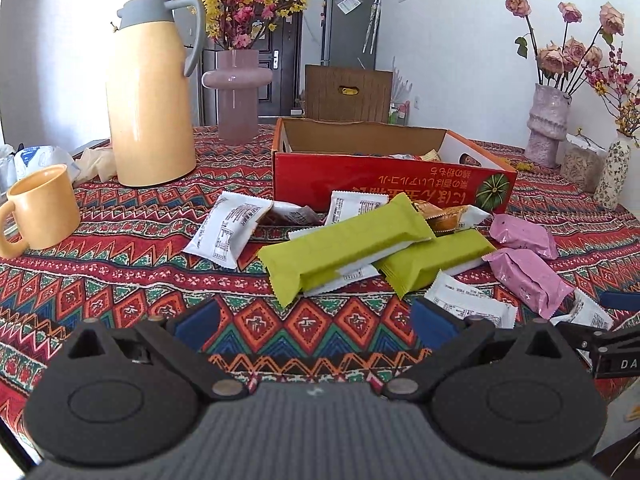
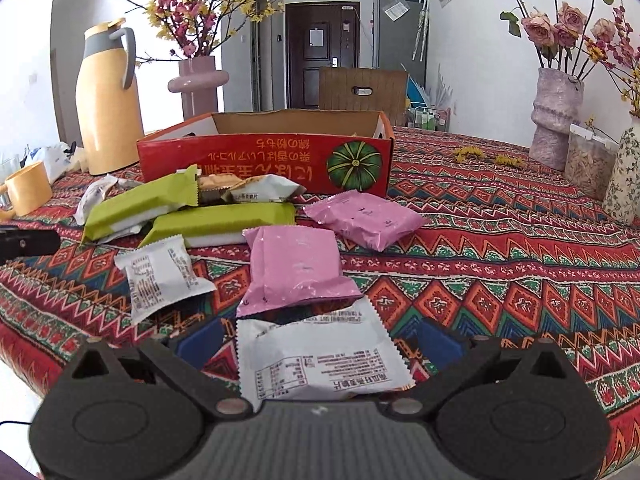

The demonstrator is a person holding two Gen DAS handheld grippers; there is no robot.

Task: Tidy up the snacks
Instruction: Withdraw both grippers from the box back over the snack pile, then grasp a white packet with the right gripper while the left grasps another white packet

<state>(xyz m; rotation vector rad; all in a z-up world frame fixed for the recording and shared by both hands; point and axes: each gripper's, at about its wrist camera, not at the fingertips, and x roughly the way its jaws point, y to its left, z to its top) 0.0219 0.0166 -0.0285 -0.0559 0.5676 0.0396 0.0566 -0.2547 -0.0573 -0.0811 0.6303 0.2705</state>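
Right wrist: right gripper (image 2: 318, 340) spread wide around white packet (image 2: 320, 356).

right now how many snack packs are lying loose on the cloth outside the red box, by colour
green: 2
pink: 2
white: 5 at least, some half hidden
dark brown: 1
clear-wrapped cake: 1
total: 11 visible

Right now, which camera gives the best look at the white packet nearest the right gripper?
The right wrist view: the white packet fills the foreground between the open fingers of the right gripper, label print showing, its far edge under a pink packet. The left wrist view catches only a corner of it at the right edge.
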